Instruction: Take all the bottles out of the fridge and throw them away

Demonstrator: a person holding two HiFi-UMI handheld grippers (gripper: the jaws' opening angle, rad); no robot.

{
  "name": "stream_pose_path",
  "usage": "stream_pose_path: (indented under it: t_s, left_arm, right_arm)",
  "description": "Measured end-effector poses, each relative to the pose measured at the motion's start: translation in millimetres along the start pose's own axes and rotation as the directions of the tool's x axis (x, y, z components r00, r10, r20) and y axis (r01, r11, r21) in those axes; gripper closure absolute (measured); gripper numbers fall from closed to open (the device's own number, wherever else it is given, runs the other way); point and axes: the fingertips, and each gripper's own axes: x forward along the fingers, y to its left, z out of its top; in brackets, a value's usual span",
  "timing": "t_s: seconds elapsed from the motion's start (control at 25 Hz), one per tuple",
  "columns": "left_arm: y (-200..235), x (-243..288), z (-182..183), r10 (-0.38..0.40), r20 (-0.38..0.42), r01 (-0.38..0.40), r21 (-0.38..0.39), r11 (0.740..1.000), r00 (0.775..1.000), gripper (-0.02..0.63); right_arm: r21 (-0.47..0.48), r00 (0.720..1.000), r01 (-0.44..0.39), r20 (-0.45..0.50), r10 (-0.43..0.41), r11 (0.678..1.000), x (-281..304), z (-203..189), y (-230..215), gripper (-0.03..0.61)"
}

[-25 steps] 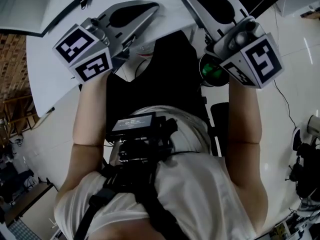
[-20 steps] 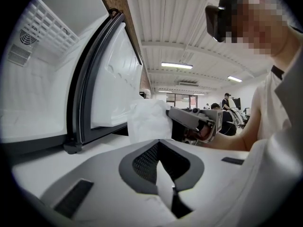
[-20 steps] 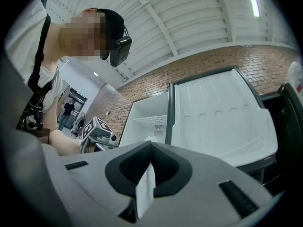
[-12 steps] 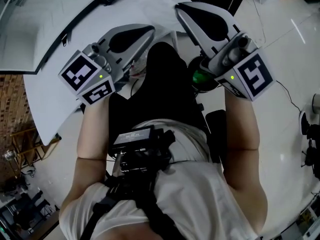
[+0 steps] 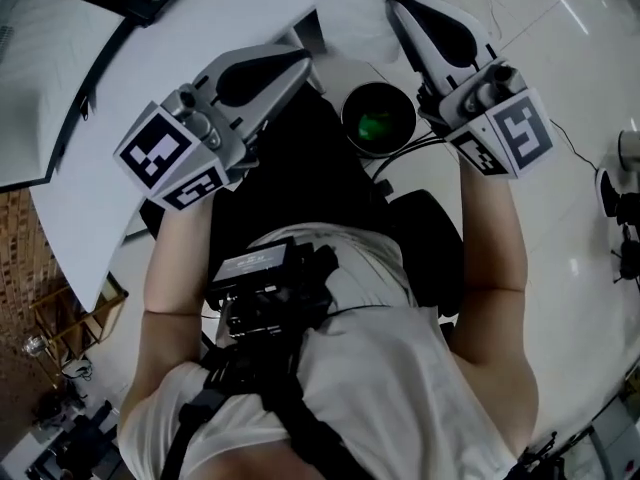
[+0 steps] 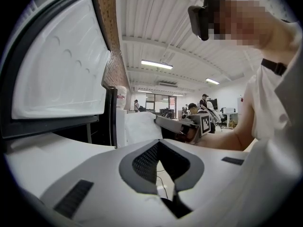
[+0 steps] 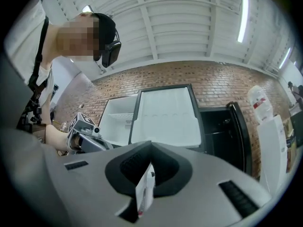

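Left hand-held gripper (image 5: 302, 61), in the head view, has its jaws together and empty, just beside the round black waste bin (image 5: 346, 108). Something green lies at the bin's bottom, perhaps a bottle. The right hand-held gripper (image 5: 402, 6) reaches past the bin's far rim, also closed. Neither carries a bottle.

In the left gripper view the tips meet and only floor shows through the gap. The white-lined fridge door (image 6: 61, 65) stands open at the left.

In the right gripper view the jaws are pressed shut. A thin white red-printed sliver (image 7: 144, 193) shows in the slit; I cannot tell whether it is pinched. Ahead, the black open fridge (image 7: 222, 126) is too dark inside to show bottles.

The next reach is probably back to the fridge. Spread the jaws before entering, come in level, stay clear of the door edge, and close round a bottle's mid-body.
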Motion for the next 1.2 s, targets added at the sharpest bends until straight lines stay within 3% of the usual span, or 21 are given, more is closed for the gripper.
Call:
stream_pose_path:
  t_s: [0.16, 0.32, 0.48, 0.68, 1.2]
  left_arm:
    - [-8.2, 18.6, -22.0, -0.033, -0.039, 0.033, -0.001, 0.999, 0.999, 0.598]
    - [-21.6, 34.4, -52.6, -0.109, -0.064, 0.105, -0.068, 0.992, 0.992, 0.598]
    - [-30.7, 40.7, -77.1, -0.159, -0.103, 0.146, -0.117, 0.982, 0.982, 0.598]
    - [-22.6, 46.6, -104.4, -0.154, -0.12, 0.136, -0.146, 0.98, 0.981, 0.598]
    - [-30.9, 72.4, -138.5, -0.159, -0.151, 0.134, -0.162, 0.978, 0.976, 0.598]
  right_arm:
    - [0.049, 0.997, 0.044, -0.067, -0.041, 0.998, -20.5, -33.2, -13.9, 0.576]
    - [0.085, 0.98, 0.064, -0.195, -0.047, 0.994, -32.1, -73.1, -16.4, 0.576]
    - [0.176, 0.938, 0.079, -0.345, -0.014, 0.981, -41.4, -113.8, -6.9, 0.576]
    - [0.268, 0.881, 0.1, -0.471, 0.039, 0.958, -55.5, -194.4, 5.2, 0.576]
    - [0.321, 0.775, 0.182, -0.629, 0.065, 0.93, -113.2, -288.8, 24.0, 0.576]
